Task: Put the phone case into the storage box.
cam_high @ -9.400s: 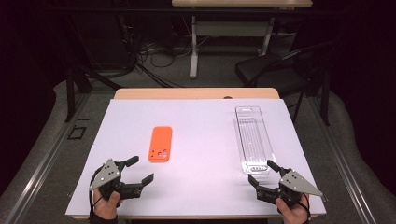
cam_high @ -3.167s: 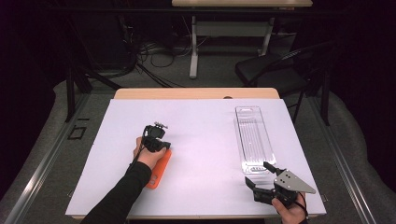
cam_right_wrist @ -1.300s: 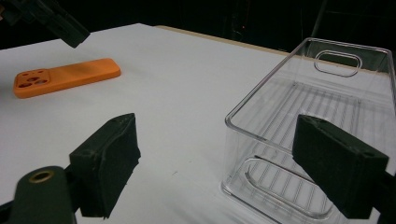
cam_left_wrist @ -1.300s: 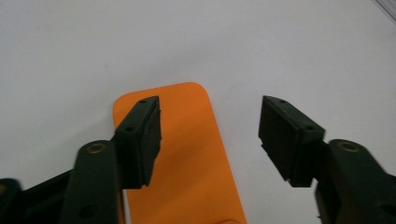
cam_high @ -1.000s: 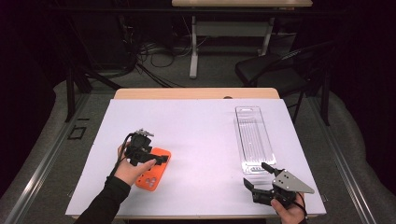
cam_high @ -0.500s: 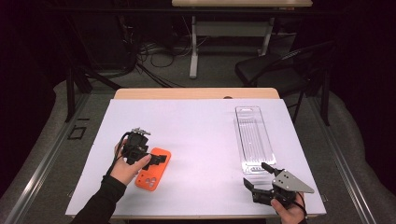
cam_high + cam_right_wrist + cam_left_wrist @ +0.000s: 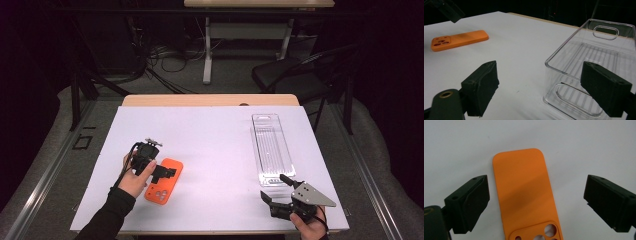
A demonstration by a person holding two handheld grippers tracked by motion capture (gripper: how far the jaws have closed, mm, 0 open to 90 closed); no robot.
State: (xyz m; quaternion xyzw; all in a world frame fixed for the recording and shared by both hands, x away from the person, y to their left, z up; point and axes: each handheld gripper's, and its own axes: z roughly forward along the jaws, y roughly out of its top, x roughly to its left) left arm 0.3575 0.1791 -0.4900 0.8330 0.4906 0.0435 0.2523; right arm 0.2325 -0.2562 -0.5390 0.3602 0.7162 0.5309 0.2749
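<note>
- The white table has the clear plastic tray on its right side, standing empty, with the right gripper just in front of its near end, jaws wide apart and holding nothing.
- The left gripper hangs right over the orange phone case, front left. Its jaws have just been opening, and the case lies flat between them with neither pad touching it.
- The case is plain orange with rounded corners, back side up, camera cutouts at the near end. The gripper covers its far end from above.
</note>
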